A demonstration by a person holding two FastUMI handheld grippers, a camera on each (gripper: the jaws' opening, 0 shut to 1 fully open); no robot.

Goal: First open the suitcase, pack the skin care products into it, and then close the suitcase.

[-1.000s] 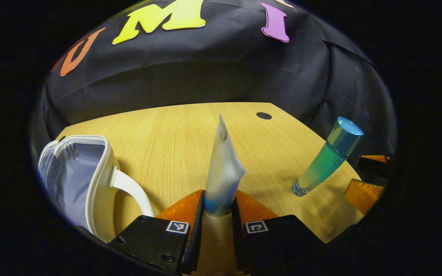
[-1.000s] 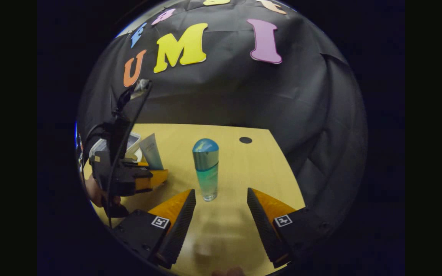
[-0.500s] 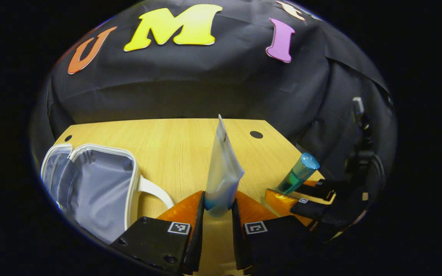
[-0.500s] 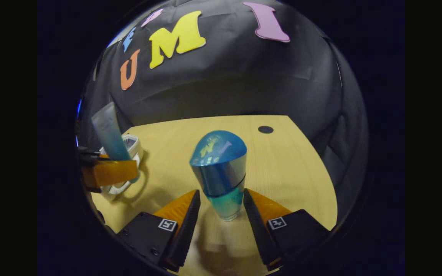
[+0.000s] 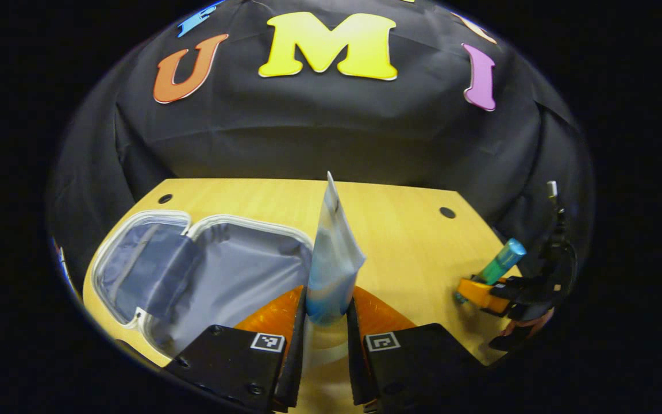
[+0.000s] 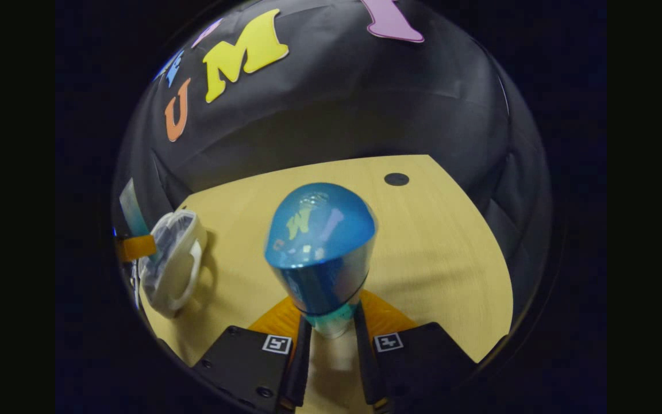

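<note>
In the left gripper view my left gripper is shut on a pale tube that stands upright between its fingers. Just left of it the white suitcase lies open, its grey lining showing. Far right in that view the right gripper holds the teal bottle. In the right gripper view my right gripper is shut on that teal bottle, whose blue cap looms large. The suitcase sits at the left there, with the tube and one finger of the left gripper beside it.
The wooden table has dark round holes at the back right and back left. The black cloth wall stands right behind its far edge. A hand holds the right gripper by the table's right edge.
My right gripper closed on the teal bottle. My left gripper carried the tube leftward, so the open suitcase now lies right beside it.
</note>
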